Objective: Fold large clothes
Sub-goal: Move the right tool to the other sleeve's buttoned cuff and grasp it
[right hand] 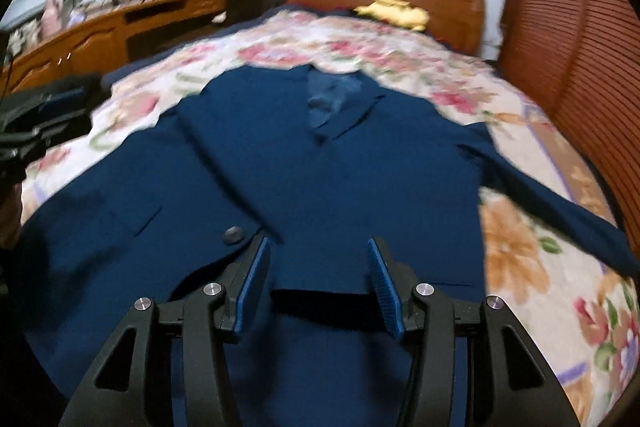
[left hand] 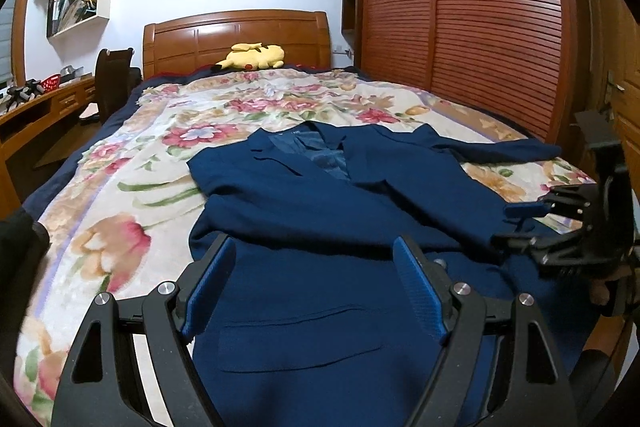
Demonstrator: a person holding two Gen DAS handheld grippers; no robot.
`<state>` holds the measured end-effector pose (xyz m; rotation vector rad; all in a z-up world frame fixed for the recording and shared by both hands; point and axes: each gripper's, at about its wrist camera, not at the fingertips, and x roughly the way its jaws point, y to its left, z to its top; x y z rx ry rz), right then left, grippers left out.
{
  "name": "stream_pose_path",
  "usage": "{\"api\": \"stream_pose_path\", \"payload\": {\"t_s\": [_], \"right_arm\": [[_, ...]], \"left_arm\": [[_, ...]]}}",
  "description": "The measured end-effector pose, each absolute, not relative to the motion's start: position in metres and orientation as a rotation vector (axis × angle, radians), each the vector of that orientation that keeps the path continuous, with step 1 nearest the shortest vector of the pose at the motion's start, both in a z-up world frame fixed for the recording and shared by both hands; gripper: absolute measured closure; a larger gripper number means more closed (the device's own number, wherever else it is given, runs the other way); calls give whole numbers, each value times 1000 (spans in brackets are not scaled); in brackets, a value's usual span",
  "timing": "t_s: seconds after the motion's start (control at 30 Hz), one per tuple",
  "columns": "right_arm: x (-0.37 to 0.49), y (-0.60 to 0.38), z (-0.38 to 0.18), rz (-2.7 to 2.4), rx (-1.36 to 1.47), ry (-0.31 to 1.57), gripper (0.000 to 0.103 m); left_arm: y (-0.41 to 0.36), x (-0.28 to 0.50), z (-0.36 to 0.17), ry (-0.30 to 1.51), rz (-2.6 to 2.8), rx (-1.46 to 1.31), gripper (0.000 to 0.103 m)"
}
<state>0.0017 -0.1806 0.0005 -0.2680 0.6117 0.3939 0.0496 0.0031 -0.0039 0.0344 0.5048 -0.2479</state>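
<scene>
Two black grippers with blue pads, the left gripper [left hand: 314,259] and right gripper [right hand: 318,259], hover spread apart, grasping nothing, over a navy blue fabric suit jacket [right hand: 312,167] lying flat, front up, on the floral bedspread [left hand: 132,195].

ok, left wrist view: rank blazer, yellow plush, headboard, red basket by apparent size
1. navy blazer, though it lies nearest the camera, so that inflates it.
2. wooden headboard.
3. yellow plush.
4. red basket on the desk, smallest.
</scene>
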Motion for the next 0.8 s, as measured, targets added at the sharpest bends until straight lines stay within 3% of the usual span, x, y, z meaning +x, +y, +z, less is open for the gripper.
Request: {"api": "stream_pose_path", "payload": {"t_s": [0.13, 0.2, 0.23, 0.27, 0.3, 0.5, 0.73, 0.8], "right_arm": [[14, -170, -10, 412, -321, 662, 51], [18, -168, -13, 403, -358, 674, 69], [19, -169, -13, 391, -376, 671, 84], [18, -166, -7, 388, -381, 665, 92], [19, -169, -3, 388, -375, 656, 94], [34, -197, 26, 276, -310, 590, 96], [74, -237, 34, 120, -234, 636, 96], [83, -244, 33, 120, -201, 655, 87]], "left_arm": [[-4, 50, -6, 510, -251, 47, 21], [-6, 50, -6, 509, -255, 51, 21], [-8, 50, -6, 509, -256, 52, 21], [-10, 51, -6, 510, -259, 54, 21], [-11, 51, -6, 510, -260, 55, 21], [-16, 53, -7, 515, -269, 49, 21], [-29, 51, -9, 516, -287, 66, 21], [-32, 51, -9, 512, -294, 64, 21]]}}
